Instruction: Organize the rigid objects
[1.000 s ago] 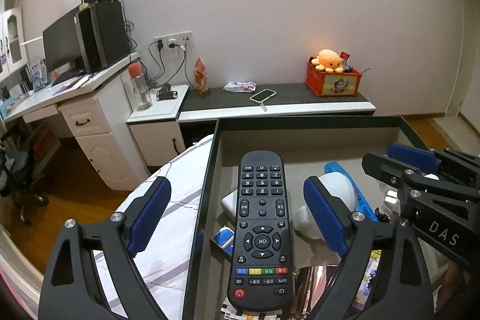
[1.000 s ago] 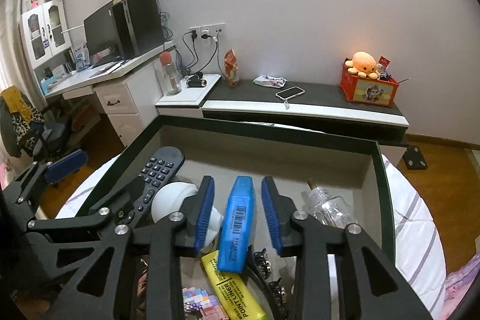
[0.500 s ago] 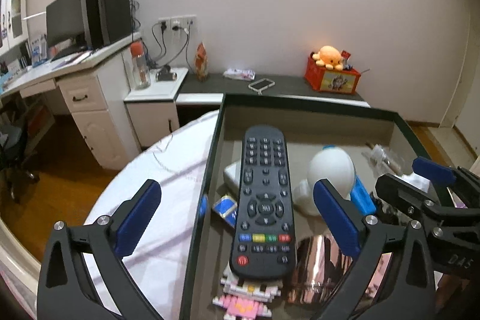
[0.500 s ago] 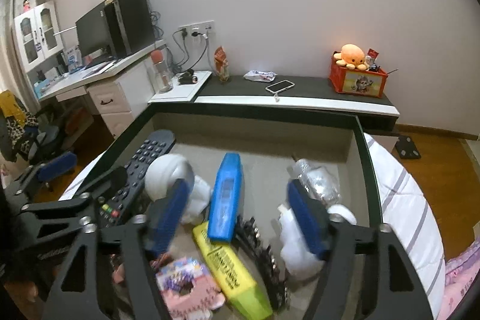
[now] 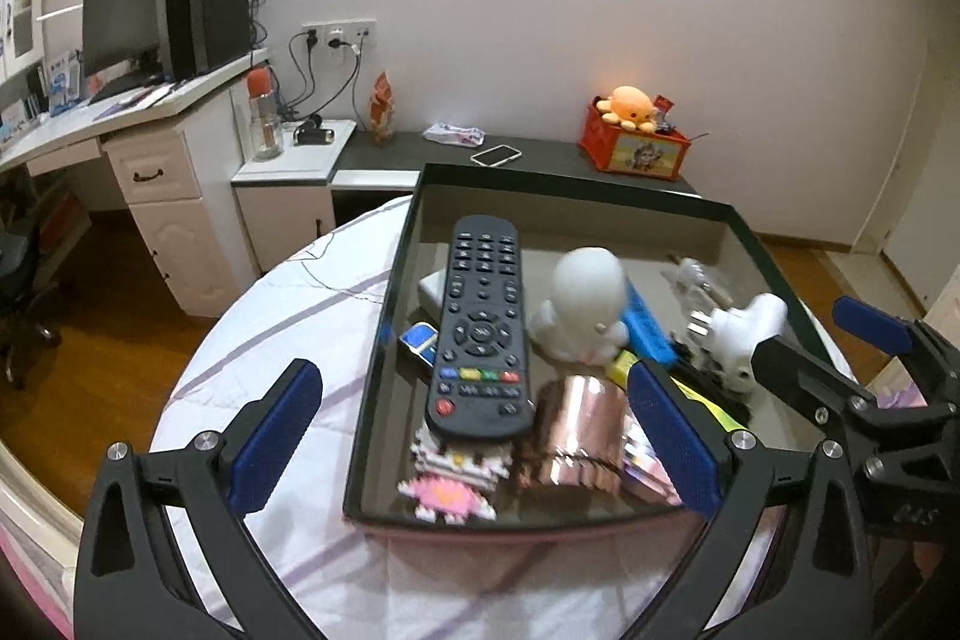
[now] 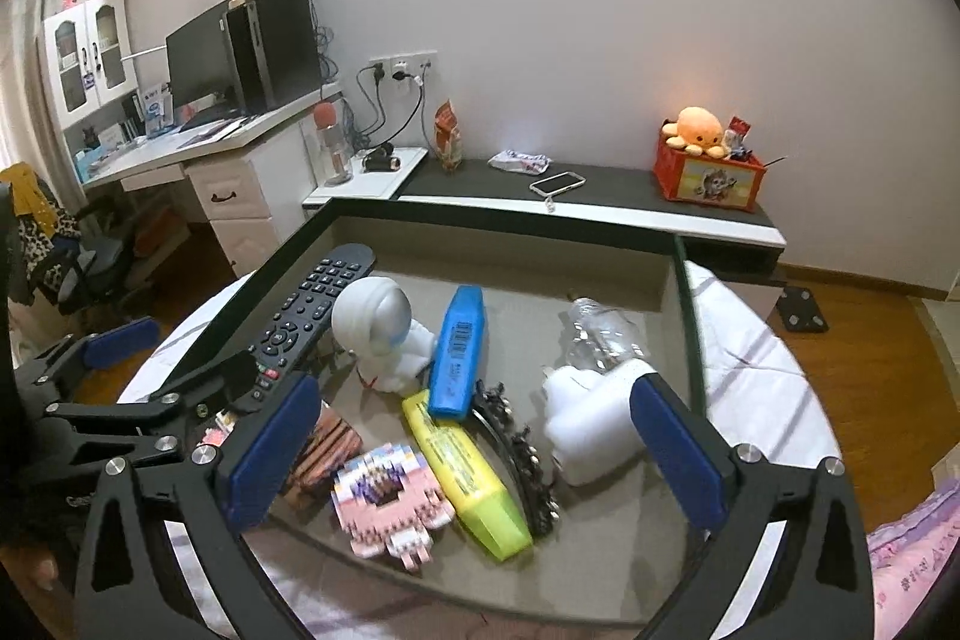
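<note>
tray (image 6: 690, 316) near half crowded, far end bare, walls (image 5: 384, 316) hemming

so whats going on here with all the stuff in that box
A person with a gripper in each hand is sorting things into a dark-rimmed box. The left gripper and right gripper have just been opening and hold nothing. The remote control and blue highlighter lie in the box among other items.

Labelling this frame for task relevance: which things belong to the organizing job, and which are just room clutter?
Job:
tray
remote
white figure
blue marker
yellow marker
white plug
copper roll
pink block toy
both tongs, open, holding nothing: left, right

Lying about:
phone
red box
plush octopus
monitor
</note>
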Demonstrator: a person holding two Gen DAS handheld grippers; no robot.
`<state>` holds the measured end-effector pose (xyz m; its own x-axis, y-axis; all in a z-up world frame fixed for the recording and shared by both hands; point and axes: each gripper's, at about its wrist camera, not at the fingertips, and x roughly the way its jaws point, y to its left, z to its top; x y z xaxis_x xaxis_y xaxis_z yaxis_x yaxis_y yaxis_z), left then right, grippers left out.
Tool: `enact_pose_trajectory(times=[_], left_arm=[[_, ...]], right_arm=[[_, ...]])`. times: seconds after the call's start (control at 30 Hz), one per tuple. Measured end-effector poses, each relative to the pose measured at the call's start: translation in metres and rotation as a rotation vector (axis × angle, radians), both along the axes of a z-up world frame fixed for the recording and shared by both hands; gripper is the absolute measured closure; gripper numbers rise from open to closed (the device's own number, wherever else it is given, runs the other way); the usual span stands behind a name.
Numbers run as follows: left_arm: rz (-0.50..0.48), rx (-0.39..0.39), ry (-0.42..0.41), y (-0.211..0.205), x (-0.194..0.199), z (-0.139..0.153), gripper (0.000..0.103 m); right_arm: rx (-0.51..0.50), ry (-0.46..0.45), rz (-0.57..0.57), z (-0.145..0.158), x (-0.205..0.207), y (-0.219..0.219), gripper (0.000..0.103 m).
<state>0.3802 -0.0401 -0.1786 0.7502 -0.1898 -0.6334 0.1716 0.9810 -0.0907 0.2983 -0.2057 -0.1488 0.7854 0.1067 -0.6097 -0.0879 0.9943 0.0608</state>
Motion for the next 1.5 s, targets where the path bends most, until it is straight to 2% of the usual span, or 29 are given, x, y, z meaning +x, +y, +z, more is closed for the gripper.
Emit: enact_pose_trajectory(times=[0.17,0.27,0.37,0.47,0.5,0.6,0.83,1.3,1.5], left_arm=[[0.008,-0.008,-0.041,-0.003,-0.021,0.013,0.000],[0.048,-0.006,-0.049,-0.001,-0.034,0.020,0.000],[0.064,-0.036,-0.064,0.003,-0.046,0.029,0.000],[0.046,-0.064,0.029,0.005,-0.049,0.031,0.000],[0.038,-0.073,0.027,0.005,-0.053,0.032,0.000],[0.048,-0.023,-0.032,0.001,-0.070,0.039,0.000],[0.034,0.003,-0.113,-0.006,-0.101,0.051,0.000],[-0.011,0.064,-0.109,-0.019,-0.131,0.057,0.000],[-0.026,0.063,-0.142,-0.019,-0.148,0.067,0.000]], right_arm=[[0.006,-0.024,-0.026,0.006,-0.022,-0.008,0.000],[0.001,-0.048,-0.026,0.011,-0.035,-0.010,0.000],[0.007,-0.064,-0.021,0.017,-0.048,-0.011,0.000],[0.014,-0.093,-0.016,0.025,-0.063,-0.010,0.000],[0.018,-0.103,-0.017,0.027,-0.068,-0.010,0.000],[0.030,-0.113,-0.009,0.031,-0.080,-0.010,0.000],[0.037,-0.127,-0.008,0.035,-0.105,-0.011,0.000],[0.032,-0.144,-0.028,0.040,-0.137,-0.012,0.000],[0.027,-0.159,-0.026,0.046,-0.150,-0.011,0.000]])
